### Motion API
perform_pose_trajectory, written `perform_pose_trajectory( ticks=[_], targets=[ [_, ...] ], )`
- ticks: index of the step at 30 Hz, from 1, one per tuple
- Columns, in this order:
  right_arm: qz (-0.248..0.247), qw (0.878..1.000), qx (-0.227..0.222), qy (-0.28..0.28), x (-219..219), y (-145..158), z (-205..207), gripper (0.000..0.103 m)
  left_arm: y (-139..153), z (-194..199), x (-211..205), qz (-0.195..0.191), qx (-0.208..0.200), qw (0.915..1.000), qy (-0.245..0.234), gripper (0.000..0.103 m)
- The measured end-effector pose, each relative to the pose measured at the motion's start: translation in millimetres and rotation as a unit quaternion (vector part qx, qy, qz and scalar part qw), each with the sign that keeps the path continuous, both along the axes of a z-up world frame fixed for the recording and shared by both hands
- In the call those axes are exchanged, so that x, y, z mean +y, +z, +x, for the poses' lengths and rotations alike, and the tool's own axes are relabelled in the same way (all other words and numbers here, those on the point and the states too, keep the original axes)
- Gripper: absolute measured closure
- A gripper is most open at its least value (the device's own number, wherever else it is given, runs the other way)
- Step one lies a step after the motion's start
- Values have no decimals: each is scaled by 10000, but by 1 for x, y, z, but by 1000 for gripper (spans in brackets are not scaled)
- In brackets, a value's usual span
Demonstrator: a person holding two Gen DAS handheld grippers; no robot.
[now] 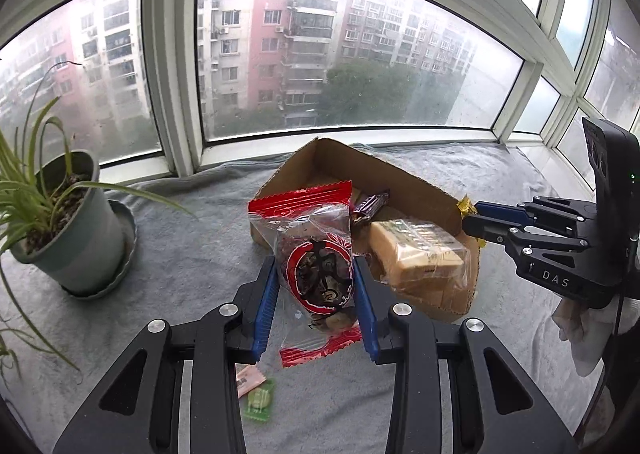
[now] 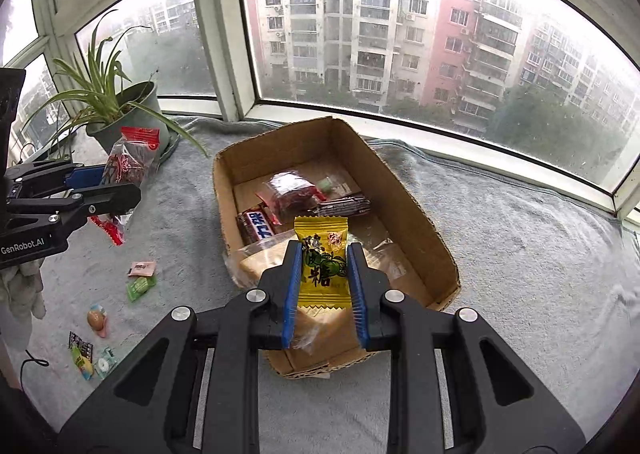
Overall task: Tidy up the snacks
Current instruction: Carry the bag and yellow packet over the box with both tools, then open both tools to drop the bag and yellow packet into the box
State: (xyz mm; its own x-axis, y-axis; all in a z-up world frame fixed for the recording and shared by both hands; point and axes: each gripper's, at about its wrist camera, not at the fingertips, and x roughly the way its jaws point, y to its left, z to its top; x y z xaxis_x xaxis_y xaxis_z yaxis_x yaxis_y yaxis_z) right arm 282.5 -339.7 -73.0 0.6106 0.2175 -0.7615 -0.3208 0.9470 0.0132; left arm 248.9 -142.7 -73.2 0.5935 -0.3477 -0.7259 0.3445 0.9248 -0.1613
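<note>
The cardboard box [image 2: 416,213] sat on a grey cloth [image 2: 520,238] by the window, and everything else lay around it. The left gripper [image 1: 316,286] was closed on a clear packet with red ends [image 1: 316,262], its blue pads pressing the packet's sides; it hung above the cloth just short of the box's near left corner. The right gripper [image 2: 324,274] pinched a small yellow candy packet [image 2: 322,254] upright over the near end of the box.

Only the right wrist view looked down into the box: a dark chocolate bar [image 2: 256,225] against the left wall, a red-and-clear packet [image 2: 290,191] in the middle, a brown wrapper [image 2: 344,205] to its right, a small green sweet [image 2: 326,185] farther back, and a wrapped pale cake [image 2: 264,258] at the near end. It also showed loose sweets left of the box on the cloth: a pink one [image 2: 141,268], a green one [image 2: 140,288], an egg-shaped one [image 2: 97,320] and others nearer the frame's edge.

The left wrist view showed the cake [image 1: 420,254] far more closely, bulging over the box's [image 1: 404,177] low front edge, and the right gripper [image 1: 470,219] from the side, only a sliver of yellow wrapper showing at its tips. A potted plant [image 1: 68,221] stood well left of the box.
</note>
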Motion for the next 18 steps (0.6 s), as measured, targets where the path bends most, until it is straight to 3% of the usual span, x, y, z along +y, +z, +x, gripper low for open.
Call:
perform_pose_trajectory(
  ticks=[18],
  targets=[
    [99, 9975, 367, -595, -42, -42, 38, 79, -31, 50, -46, -40, 343, 9993, -169, 69]
  ],
)
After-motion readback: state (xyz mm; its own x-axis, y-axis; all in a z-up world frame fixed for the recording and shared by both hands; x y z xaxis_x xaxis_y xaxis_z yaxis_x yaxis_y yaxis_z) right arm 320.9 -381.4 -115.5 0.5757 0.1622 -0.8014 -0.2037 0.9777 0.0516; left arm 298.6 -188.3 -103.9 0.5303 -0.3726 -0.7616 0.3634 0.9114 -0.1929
